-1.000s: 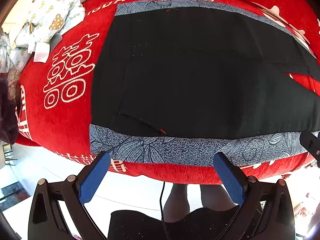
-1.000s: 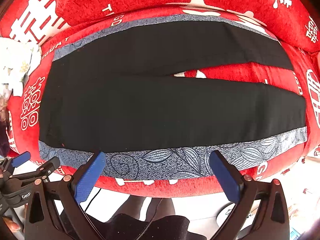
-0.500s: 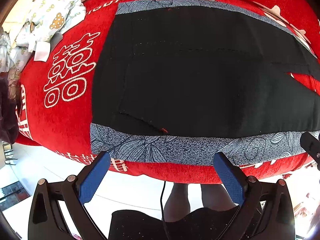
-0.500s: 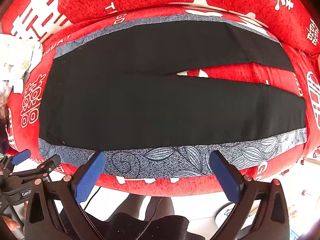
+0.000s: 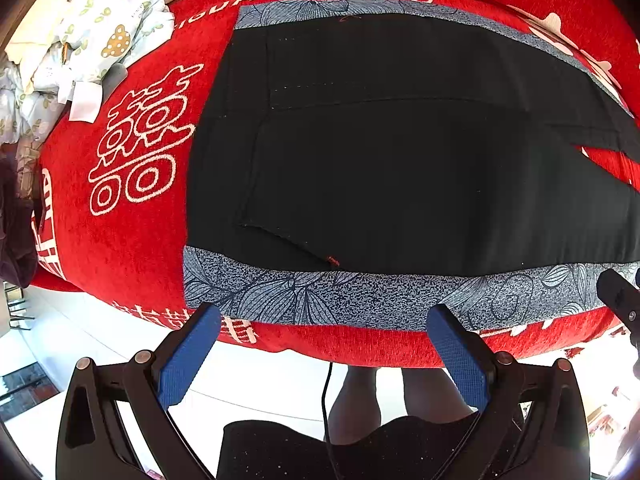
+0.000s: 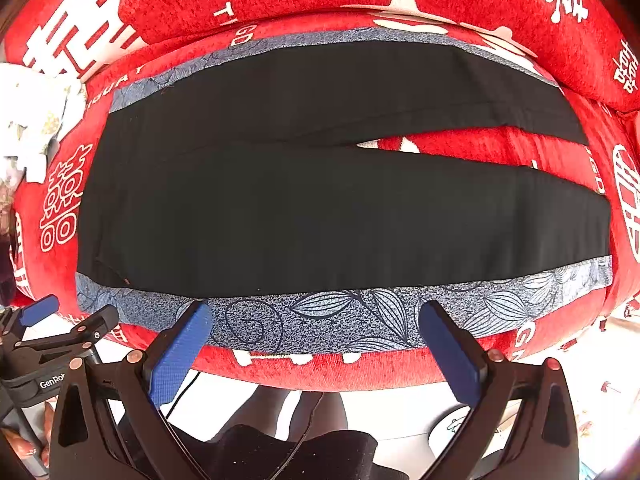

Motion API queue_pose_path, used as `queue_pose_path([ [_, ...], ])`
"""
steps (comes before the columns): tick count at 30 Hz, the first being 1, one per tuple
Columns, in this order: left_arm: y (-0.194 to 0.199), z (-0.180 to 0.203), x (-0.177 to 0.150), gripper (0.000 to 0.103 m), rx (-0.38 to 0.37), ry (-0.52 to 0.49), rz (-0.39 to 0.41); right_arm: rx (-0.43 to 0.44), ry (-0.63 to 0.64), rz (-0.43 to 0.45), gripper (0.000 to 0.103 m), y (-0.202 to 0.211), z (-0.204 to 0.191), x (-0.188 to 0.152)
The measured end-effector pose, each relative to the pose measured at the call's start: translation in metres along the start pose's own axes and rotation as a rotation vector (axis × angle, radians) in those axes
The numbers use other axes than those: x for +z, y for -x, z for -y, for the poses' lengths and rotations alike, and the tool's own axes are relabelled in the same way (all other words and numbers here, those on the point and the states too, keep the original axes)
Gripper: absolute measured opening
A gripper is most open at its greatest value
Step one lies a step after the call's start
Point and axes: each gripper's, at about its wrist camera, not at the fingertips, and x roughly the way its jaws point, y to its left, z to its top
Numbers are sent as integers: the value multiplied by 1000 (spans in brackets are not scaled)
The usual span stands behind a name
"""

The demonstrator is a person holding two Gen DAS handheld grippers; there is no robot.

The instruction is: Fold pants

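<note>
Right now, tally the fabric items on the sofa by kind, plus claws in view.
Black pants: 1
Light patterned clothes pile: 1
Claws: 2, left claw and right claw, both open
Total: 4

A red sofa (image 6: pixel 320 372) with white characters woven into its cover carries everything. A pair of pants (image 6: pixel 320 216), black with grey leaf-print side bands, lies flat along the seat, covering most of it. The waist is toward the left end, the two legs run to the right end and part slightly, so a wedge of red seat shows between them. One grey band runs along the front edge, the other along the back edge. At the left end, apart from the waist, a heap of pale printed cloth (image 5: pixel 80 48) lies crumpled.
</note>
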Motion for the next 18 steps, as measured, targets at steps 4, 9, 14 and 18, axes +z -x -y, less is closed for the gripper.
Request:
queue_pose_path([
  [4, 0, -2, 0, 103, -1, 3, 1, 0, 0, 0, 103, 0, -1, -1],
  [9, 0, -3, 0, 103, 0, 3, 0, -2, 3, 0, 103, -1, -3, -3],
  [14, -1, -5, -3, 103, 2, 5, 2, -3, 7, 0, 103, -1, -5, -3],
  [18, -3, -8, -4, 103, 0, 11, 2, -4, 12, 0, 103, -2, -5, -2],
])
